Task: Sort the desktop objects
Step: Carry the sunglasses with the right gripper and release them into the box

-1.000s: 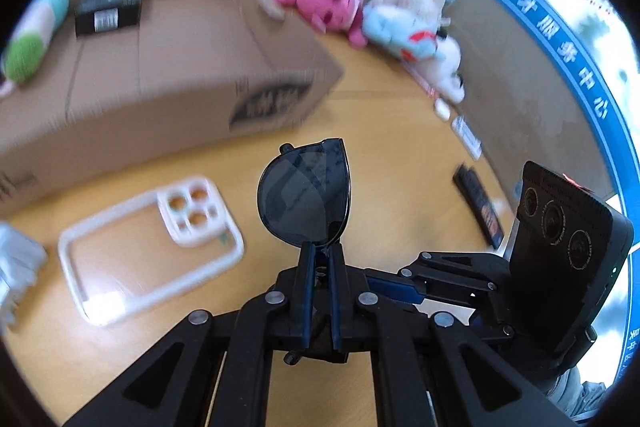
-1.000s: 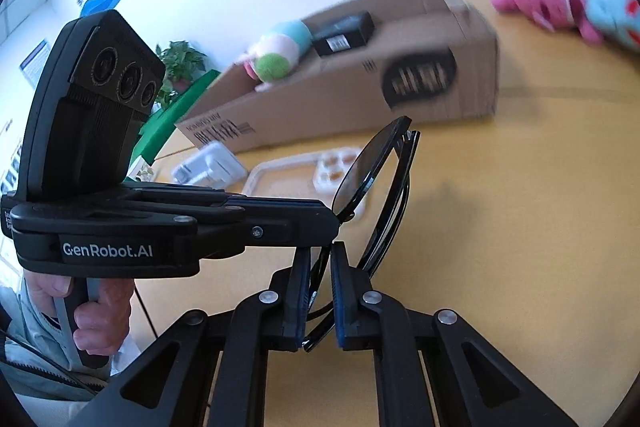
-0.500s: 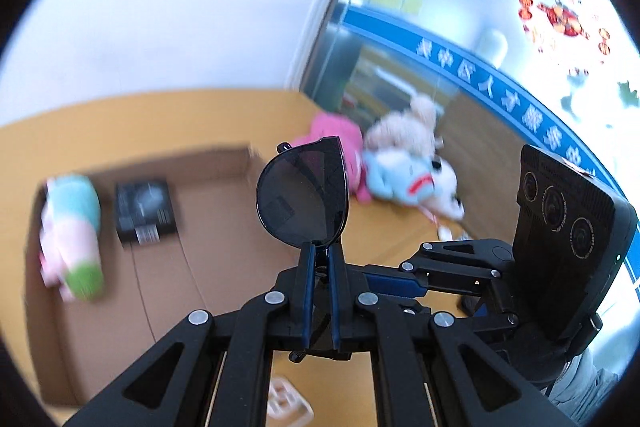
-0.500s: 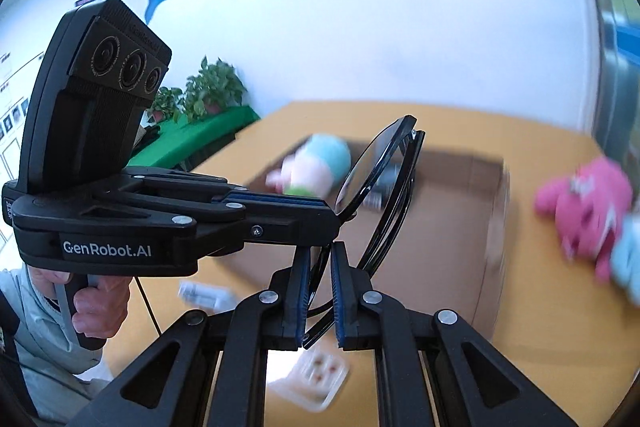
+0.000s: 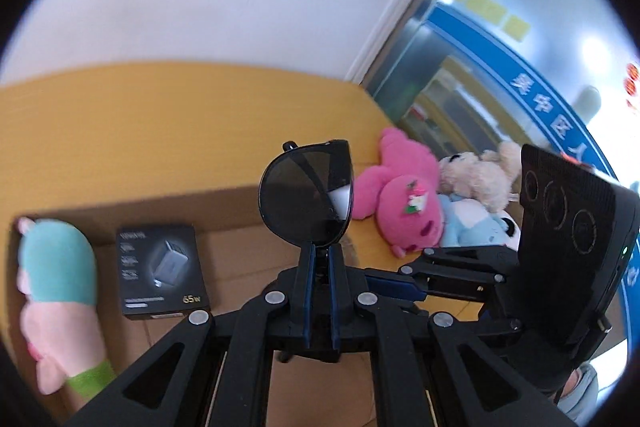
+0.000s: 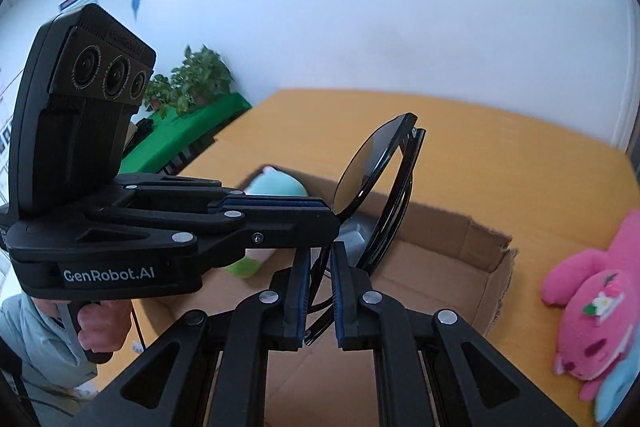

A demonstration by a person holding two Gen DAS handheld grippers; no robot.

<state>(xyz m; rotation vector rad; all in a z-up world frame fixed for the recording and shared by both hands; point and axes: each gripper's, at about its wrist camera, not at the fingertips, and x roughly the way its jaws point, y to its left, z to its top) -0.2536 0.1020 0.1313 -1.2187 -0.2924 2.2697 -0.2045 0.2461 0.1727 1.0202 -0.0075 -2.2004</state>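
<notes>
Both the left gripper and right gripper pinch folded black sunglasses, dark lens upright, above an open cardboard box. Inside, at 9 o'clock, lie a charger box and teal-pink plush; a pink plush lies at 2 o'clock.

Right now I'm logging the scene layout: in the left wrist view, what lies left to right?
Teal-and-pink plush → black charger box → sunglasses → pink plush → cream plush → right gripper's camera housing.
</notes>
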